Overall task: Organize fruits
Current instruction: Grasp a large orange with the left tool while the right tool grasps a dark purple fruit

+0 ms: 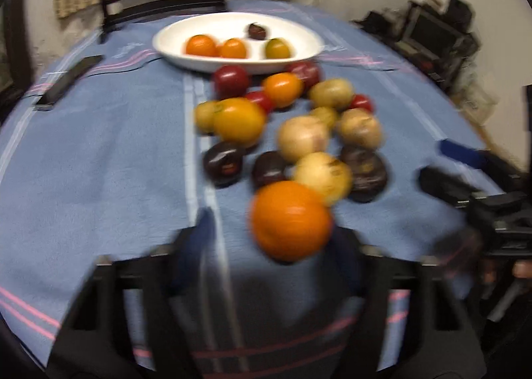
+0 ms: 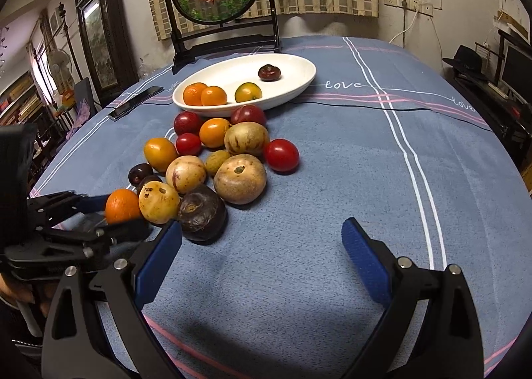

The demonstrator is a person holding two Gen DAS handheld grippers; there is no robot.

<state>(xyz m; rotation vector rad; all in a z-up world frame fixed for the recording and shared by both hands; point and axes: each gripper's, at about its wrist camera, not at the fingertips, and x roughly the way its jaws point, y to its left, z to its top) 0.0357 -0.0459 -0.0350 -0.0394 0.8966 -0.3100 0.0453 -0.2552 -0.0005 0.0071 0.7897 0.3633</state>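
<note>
The left gripper (image 2: 124, 212) grasps an orange (image 2: 121, 206) at the near end of the fruit pile (image 2: 216, 159); its own view is blurred, so pad contact appears firm but is best judged from the right wrist view. The right gripper (image 2: 262, 249) is released, jaws wide over bare cloth (image 2: 332, 179). The white dish (image 2: 299, 83) beyond the pile holds four fruits.

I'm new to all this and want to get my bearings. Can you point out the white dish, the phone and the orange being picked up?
white dish (image 2: 299, 73): right wrist view, bare inner floor.
phone (image 2: 136, 103): right wrist view, middle of its dark screen.
orange (image 2: 121, 206): right wrist view, middle of its peel.
</note>
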